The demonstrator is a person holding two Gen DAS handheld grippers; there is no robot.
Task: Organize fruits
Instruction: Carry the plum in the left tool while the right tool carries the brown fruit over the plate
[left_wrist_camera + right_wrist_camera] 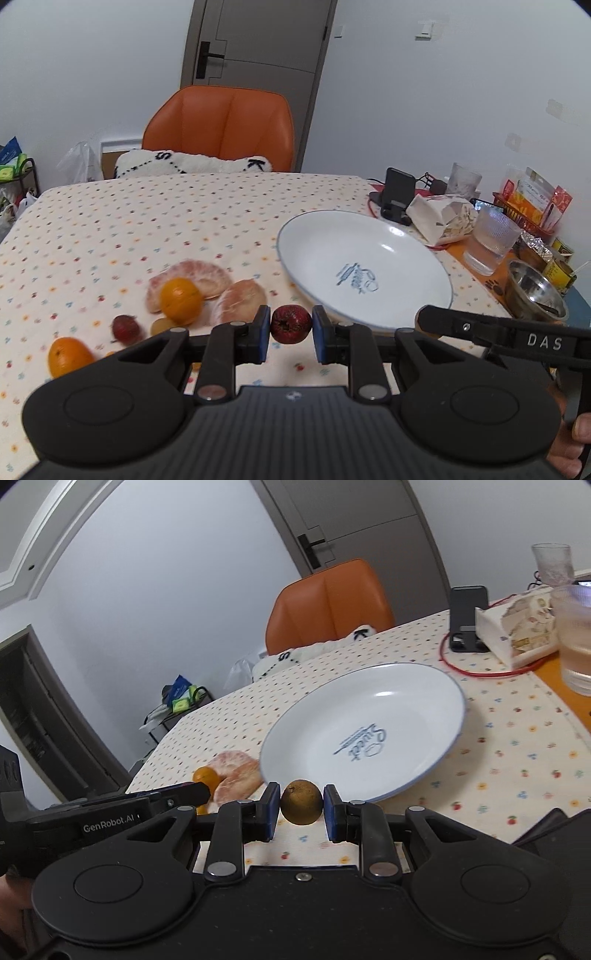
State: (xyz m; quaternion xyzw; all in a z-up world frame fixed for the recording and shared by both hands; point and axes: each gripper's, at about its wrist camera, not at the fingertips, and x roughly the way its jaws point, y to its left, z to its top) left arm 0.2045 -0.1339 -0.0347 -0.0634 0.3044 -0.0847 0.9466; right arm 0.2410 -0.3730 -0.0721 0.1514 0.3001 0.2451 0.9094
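A table [110,221] under a dotted cloth is filling most of both views, with an orange chair [221,125] and a grey door behind it. The white plate [369,254] is sitting empty toward the right, cluttered cups and packets beyond it. The left gripper [290,334] is pinching a small dark red fruit [290,324] between its blue pads, jaws narrowed to the fruit's width, just short of the plate's near rim. The right gripper [301,810] is likewise closing on a small brown round fruit [301,802] — also held in front of the plate. Still lying on the cloth to the left are two peeled citrus pieces [207,280], two small oranges [181,301], another red fruit [126,328] and a pale one.

Both held fruits are looking light, round and firm-skinned, so they are likely to roll or squirt out — gripping across the widest middle, as now, seems the safest hold. The peeled segments would probably bruise under pressure.
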